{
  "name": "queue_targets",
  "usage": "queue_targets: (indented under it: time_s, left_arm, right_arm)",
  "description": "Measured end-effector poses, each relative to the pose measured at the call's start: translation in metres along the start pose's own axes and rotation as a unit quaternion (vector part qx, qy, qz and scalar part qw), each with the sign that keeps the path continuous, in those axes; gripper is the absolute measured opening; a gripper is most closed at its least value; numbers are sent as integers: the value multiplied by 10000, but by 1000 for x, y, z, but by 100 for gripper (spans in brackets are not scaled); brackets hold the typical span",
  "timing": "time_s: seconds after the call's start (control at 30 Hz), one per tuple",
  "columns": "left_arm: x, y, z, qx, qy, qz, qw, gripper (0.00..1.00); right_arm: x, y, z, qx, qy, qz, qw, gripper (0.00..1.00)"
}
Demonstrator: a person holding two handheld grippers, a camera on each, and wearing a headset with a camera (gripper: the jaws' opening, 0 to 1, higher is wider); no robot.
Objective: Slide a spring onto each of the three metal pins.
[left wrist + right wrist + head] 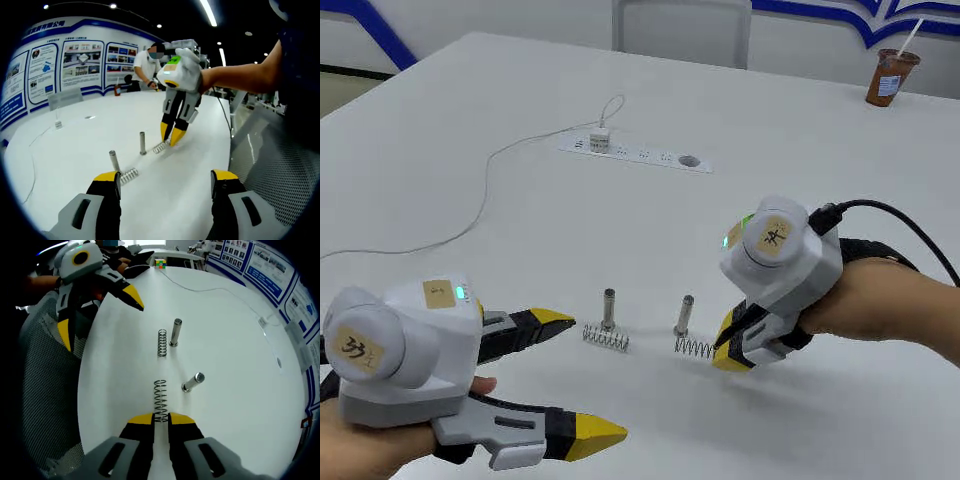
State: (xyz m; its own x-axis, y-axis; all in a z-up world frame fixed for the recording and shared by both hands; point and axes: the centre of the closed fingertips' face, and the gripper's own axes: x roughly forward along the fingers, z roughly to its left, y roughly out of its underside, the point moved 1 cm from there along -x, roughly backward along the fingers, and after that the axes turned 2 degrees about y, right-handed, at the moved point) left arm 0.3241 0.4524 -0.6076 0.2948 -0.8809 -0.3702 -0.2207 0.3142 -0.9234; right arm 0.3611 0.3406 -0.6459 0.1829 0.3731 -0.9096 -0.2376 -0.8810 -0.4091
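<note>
Between left tool [595,375] and right tool [725,360] stand the left pin [608,305], right pin [685,313] and loose spring [606,338]; desk [770,130] beyond lies open.

2 short grey metal pins stand upright on the white surface [520,150], near each other w/ a gap btwn: left pin [609,308] & right pin [685,314] as the head view has them. Left spring [606,338], a small silver coil, lies flat just in front of the left pin's base. Right spring [692,347] lies flat by the right pin's base, one end pinched btwn the right gripper [725,357] tips.
</note>
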Motion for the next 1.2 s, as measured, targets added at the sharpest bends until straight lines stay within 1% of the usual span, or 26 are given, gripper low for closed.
queue_targets:
  time_s: [0.13,0.23,0.37,0.47,0.63,0.7,0.8,0.87,0.97,1.1,1.2]
  left_arm:
    - [7,-5,-3,46,184,-34,9998,70]
    - [13,-9,-7,118,342,-46,9993,64]
    - [20,-10,-9,225,474,22,9986,61]
    - [25,-11,-12,308,604,66,9977,56]
    - [30,-10,-13,386,720,131,9966,50]
    - [31,-10,-13,395,742,127,9964,46]
    - [34,-11,-10,316,764,105,9965,40]
    - [35,-13,-10,291,775,75,9965,39]
    - [37,-14,-13,318,839,69,9959,36]
    - [38,-15,-19,440,945,71,9945,27]
    - [39,-17,-22,486,991,67,9939,25]
  right_arm:
    - [-12,-6,12,-99,-61,-119,9999,12]
    - [-17,-11,19,-171,-118,-190,9996,12]
    - [-22,-17,25,-293,-141,-236,9992,12]
    - [-25,-21,29,-381,-184,-275,9987,12]
    - [-25,-26,34,-521,-258,-289,9979,12]
    - [-25,-27,36,-558,-290,-300,9976,12]
    - [-24,-30,38,-626,-326,-318,9970,12]
    - [-24,-31,40,-667,-346,-316,9967,12]
    - [-24,-33,41,-743,-341,-330,9961,12]
    - [-24,-35,43,-860,-372,-361,9949,12]
    - [-23,-37,46,-966,-372,-349,9940,12]
